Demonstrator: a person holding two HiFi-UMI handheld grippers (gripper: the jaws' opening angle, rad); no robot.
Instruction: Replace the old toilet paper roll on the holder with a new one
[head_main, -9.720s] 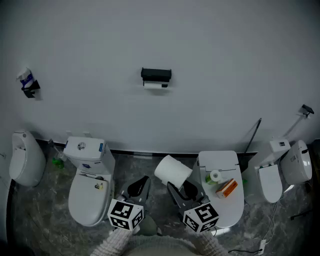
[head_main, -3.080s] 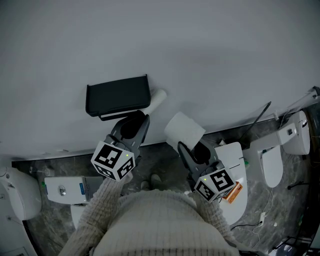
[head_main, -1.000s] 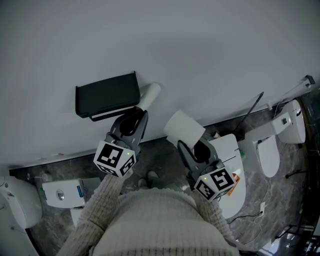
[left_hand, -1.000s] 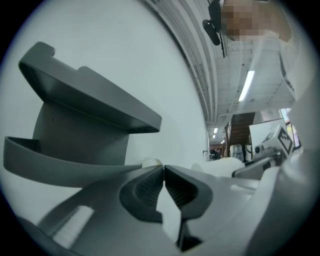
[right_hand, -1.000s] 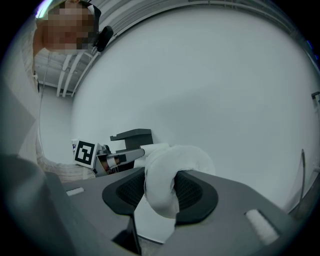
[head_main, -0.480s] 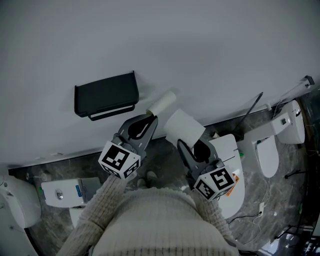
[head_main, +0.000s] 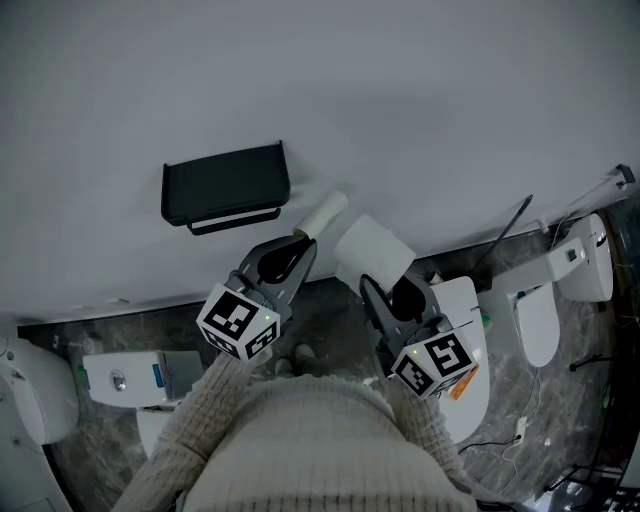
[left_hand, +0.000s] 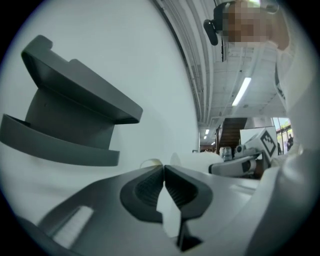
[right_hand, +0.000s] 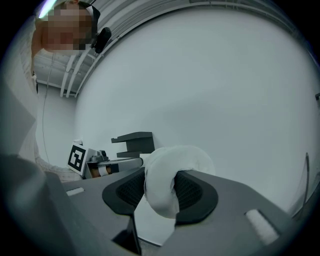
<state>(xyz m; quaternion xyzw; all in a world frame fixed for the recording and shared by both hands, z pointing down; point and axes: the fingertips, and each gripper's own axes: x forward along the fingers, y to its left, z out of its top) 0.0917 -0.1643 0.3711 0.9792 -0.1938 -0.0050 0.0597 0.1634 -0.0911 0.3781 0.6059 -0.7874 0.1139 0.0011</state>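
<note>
Holder (head_main: 226, 185) is the biggest piece here: a black bracket with a flat lid, fixed to the wall up and to the left of both tools. Only a pale strip shows under the lid, and no paper hangs from it, so it looks ready for a fresh roll; its bar is too dark to make out. The new roll (head_main: 373, 252), fat and white, is held to the right of the holder and apart from it. The right gripper (head_main: 388, 290) has its jaws pressed into the roll's soft side, so the paper bulges between them in the right gripper view. The old roll (head_main: 322, 212), a thin and nearly bare tube, hangs in the air just beside the holder's lower right corner. The left gripper (head_main: 297, 240) has its jaws almost together on the tube's near end. The step in hand seems to be getting the spent tube out of the way. To do it well, carry it down or to the left before the right side moves in, since the two rolls are close and could knock. Pinched by its end, the light tube may swing or slip, so move slowly. Then line the new roll's hole up with the bar without squeezing harder, as a crushed core may not slide on.
</note>
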